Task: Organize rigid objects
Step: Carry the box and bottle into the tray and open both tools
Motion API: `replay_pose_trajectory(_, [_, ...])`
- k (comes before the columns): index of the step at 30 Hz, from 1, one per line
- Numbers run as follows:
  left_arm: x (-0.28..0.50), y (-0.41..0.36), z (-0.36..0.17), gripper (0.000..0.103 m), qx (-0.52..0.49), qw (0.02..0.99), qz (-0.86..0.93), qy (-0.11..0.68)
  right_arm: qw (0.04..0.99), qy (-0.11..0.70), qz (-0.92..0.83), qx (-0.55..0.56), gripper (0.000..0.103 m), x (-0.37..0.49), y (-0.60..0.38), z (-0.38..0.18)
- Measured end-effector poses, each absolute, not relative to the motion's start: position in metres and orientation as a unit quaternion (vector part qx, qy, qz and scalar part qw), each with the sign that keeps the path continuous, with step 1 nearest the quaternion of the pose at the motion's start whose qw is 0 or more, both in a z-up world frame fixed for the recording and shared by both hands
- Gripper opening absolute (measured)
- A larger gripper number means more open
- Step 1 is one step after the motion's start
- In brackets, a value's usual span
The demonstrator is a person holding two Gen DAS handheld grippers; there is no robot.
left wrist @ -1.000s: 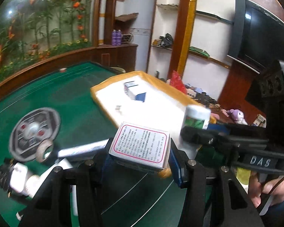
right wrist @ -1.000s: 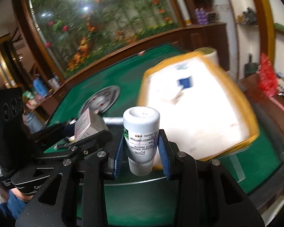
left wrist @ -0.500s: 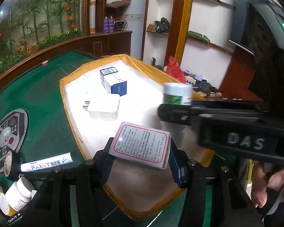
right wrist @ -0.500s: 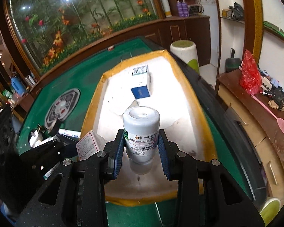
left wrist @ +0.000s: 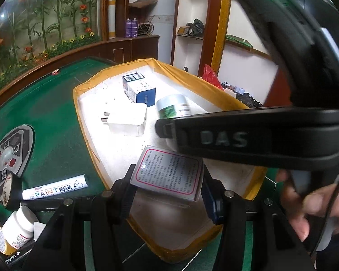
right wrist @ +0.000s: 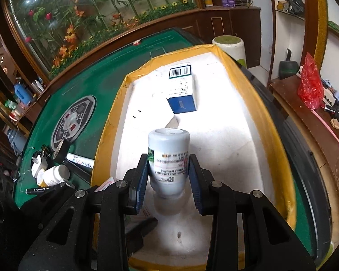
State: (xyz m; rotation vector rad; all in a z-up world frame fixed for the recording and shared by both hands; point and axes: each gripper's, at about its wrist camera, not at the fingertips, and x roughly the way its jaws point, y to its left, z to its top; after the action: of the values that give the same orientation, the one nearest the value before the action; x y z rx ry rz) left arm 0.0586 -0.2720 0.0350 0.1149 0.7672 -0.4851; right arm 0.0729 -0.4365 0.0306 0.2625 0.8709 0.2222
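Note:
My left gripper [left wrist: 167, 187] is shut on a small white box with a red-framed label [left wrist: 168, 176], held over the near end of the yellow-rimmed white tray [left wrist: 76, 94]. My right gripper [right wrist: 168, 180] is shut on a white pill bottle [right wrist: 169, 158], held upright over the tray's [right wrist: 260, 122] middle. The same bottle [left wrist: 173, 106] shows in the left wrist view behind the right gripper's black body. A blue-and-white box [left wrist: 139, 88] and a white plug adapter [left wrist: 127, 123] lie inside the tray.
On the green table [left wrist: 52, 117] left of the tray lie a paint marker [left wrist: 54, 188], a small white bottle [left wrist: 19, 229], a tape roll [left wrist: 8, 189] and a round control panel [left wrist: 6, 158]. A hand [left wrist: 314, 205] grips the right tool. A wooden cabinet [right wrist: 309, 117] stands right of the table.
Both grippers moved from over the green felt to over the tray, carrying the box and the bottle. The right gripper went further in and a little lower.

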Motion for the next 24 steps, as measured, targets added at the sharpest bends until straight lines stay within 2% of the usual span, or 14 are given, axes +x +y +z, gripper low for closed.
replay_pose_trajectory(13, [0.061,-0.274,0.033,0.054,0.061,0.899,-0.233,0.365,0.878,0.44,0.115,0.148,0.034,0.088,-0.437,0.013])
replay_pose_trajectory(15, [0.06,-0.274,0.033,0.056,0.061,0.899,-0.237,0.364,0.879,0.439,0.118,0.148,0.034,0.088,-0.436,0.014])
replay_pose_trajectory(19, [0.058,-0.277,0.034,0.07,0.071,0.9,-0.237,0.36,0.882,0.433,0.119,0.145,0.035,0.087,-0.435,0.017])
replay_pose_trajectory(20, [0.056,-0.278,0.034,0.071,0.075,0.901,-0.235,0.356,0.882,0.431,0.12,0.146,0.038,0.086,-0.436,0.018])
replay_pose_trajectory(23, [0.053,-0.279,0.037,0.077,0.083,0.907,-0.23,0.343,0.888,0.419,0.118,0.149,0.057,0.08,-0.439,0.023])
replay_pose_trajectory(24, [0.052,-0.279,0.038,0.078,0.083,0.908,-0.228,0.341,0.89,0.415,0.117,0.151,0.058,0.079,-0.441,0.024])
